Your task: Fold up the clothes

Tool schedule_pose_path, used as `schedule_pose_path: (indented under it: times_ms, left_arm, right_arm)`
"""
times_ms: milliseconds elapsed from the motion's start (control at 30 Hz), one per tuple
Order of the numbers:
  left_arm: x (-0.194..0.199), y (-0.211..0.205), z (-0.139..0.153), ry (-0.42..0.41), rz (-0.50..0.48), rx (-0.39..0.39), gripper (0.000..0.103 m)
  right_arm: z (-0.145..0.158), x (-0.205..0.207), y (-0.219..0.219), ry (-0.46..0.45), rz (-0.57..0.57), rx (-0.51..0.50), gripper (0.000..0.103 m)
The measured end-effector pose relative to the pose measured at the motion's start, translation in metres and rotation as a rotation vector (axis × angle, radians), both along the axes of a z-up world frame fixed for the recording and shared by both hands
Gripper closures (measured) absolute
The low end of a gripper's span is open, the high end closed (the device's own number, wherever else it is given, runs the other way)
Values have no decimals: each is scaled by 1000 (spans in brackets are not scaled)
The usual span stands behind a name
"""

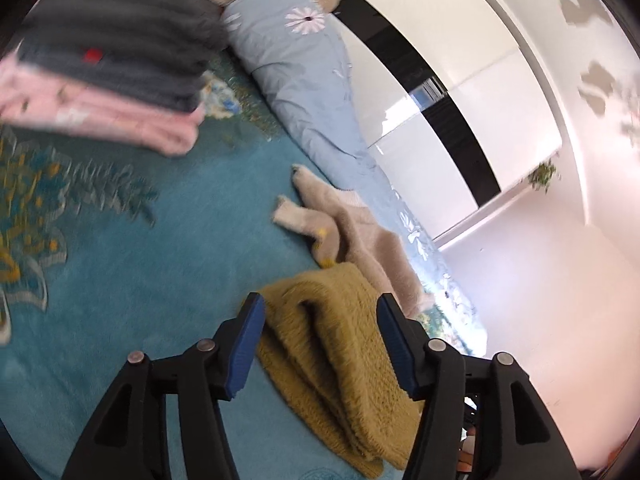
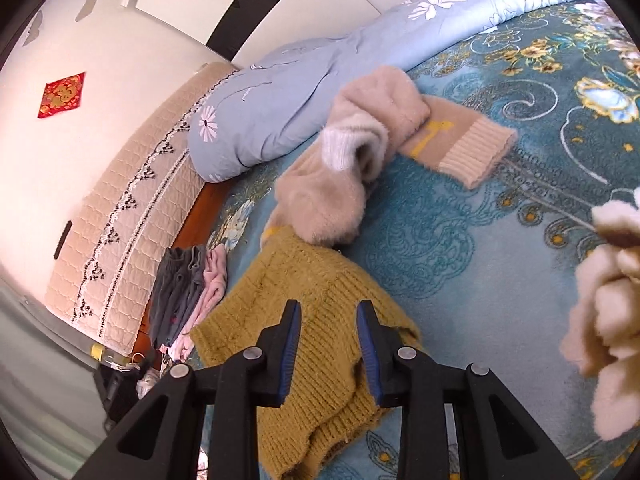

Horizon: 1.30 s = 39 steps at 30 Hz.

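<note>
I see a mustard-yellow knitted sweater (image 2: 312, 320) on a teal bedspread (image 2: 460, 240) patterned with gold flowers and pale scrollwork. Beside it lies a beige fuzzy sweater (image 2: 360, 148) with a white collar, yellow markings and a ribbed cream cuff. The quilt (image 2: 280, 96) is pale blue with white daisies. A dark grey garment (image 1: 120, 40) with a red patch sits on a pink one (image 1: 120, 120). My claws (image 2: 328, 332) are black with blue pads (image 2: 294, 344).

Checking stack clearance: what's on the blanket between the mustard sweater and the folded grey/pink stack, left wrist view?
Nothing: bare teal blanket separates the mustard sweater from the folded stack in the left wrist view.
</note>
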<state>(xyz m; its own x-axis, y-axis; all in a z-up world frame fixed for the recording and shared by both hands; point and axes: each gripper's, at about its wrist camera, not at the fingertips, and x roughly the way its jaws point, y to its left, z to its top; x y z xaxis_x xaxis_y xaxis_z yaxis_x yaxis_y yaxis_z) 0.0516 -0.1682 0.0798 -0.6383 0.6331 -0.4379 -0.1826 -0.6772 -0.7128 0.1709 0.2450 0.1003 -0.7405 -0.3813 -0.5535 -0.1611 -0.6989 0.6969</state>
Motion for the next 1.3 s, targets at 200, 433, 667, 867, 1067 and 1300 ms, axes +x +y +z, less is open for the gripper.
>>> schedule_pose_path:
  times_ms: [200,433,667,867,1067,1300]
  left_arm:
    - [-20,55,36,92,-80,-139,43]
    - [-37,73,0,-13,-137,-200,43]
    - [-38,63,-22,-75,-123,-203,43]
    - [-41,70,-25,-106,-125,-257,43]
    - [-39,57,-5,-62,-152,-170,43]
    - [-51,20,-15,-108,-65,-114,38]
  right_arm:
    - [-8,-1,-6,-2,43,-6,71]
    - [-12,1,-1,7,59,-26,71]
    - [-14,-2,-9,12,105,-31,71]
    - [-17,-4,-14,2,133,-29,71]
    - [-19,-4,-13,-3,135,-40,71]
    - [-20,-5,-12,-3,134,-44,71]
